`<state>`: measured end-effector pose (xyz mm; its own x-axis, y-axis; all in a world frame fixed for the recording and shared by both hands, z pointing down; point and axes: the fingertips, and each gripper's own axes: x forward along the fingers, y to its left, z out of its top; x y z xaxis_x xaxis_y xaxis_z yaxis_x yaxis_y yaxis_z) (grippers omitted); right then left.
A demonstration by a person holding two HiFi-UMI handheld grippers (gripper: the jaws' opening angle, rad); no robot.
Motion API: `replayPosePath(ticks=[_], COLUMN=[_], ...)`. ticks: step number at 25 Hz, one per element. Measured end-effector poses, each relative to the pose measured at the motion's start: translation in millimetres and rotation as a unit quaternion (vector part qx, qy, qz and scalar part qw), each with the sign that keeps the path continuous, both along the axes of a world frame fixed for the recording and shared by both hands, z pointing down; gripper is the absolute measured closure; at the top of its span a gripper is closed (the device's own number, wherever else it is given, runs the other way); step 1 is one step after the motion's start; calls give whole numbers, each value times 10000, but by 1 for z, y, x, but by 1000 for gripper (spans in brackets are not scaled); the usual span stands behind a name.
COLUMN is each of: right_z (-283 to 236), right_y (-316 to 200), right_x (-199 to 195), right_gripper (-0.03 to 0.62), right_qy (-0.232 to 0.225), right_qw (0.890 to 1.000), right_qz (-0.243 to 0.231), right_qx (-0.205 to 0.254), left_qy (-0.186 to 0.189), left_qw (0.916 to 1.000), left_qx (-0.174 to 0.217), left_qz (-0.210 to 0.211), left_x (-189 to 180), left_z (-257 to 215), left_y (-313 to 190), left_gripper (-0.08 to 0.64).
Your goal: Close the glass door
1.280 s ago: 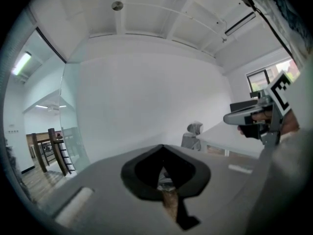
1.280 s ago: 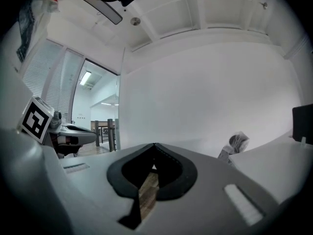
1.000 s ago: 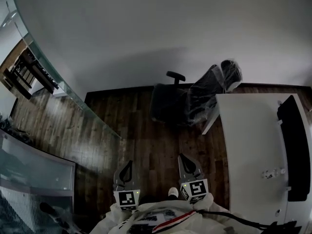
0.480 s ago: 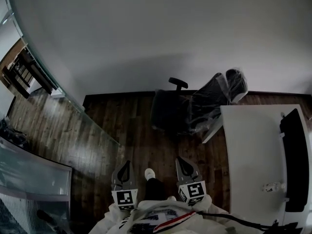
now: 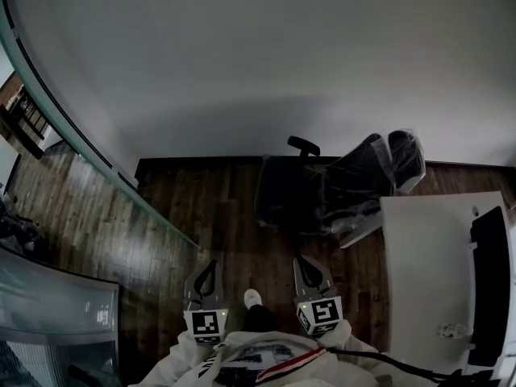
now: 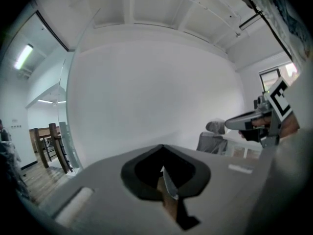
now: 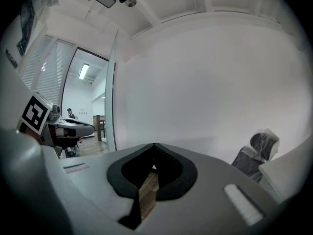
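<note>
The glass door (image 5: 97,164) stands open, its greenish edge running from the upper left down to the dark wood floor ahead of me on the left. It shows as a glass panel (image 6: 63,136) at the left of the left gripper view and as an upright edge (image 7: 114,97) in the right gripper view. My left gripper (image 5: 211,264) and right gripper (image 5: 301,262) are held side by side low over the floor, short of the door and apart from it. Both are shut with nothing in them. The left jaw tips (image 6: 162,149) and right jaw tips (image 7: 154,146) point at the white wall.
An office chair wrapped in plastic (image 5: 339,188) stands ahead on the right by the wall. A white desk (image 5: 427,272) with a black screen (image 5: 488,289) lies at the far right. My white shoe (image 5: 252,298) shows between the grippers. Frosted glass (image 5: 48,305) lies at the lower left.
I have walked towards the white wall: it fills more of the view, and the chair and desk have slid right and down. Both grippers moved along, still shut.
</note>
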<state>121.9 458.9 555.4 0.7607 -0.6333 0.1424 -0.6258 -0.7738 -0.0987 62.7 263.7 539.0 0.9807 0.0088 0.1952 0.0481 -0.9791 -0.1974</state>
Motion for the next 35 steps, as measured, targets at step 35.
replayPosePath(ticks=[35], right_z=[17], right_y=[-328], right_x=[213], right_gripper=[588], right_qy=[-123], right_qw=[9633], right_qz=[-2681], right_qx=[-93], left_qy=[-50], left_qw=[9618], left_qx=[-191], left_qz=[-2730], left_x=[127], left_z=[19], left_y=[-263], left_gripper=[558])
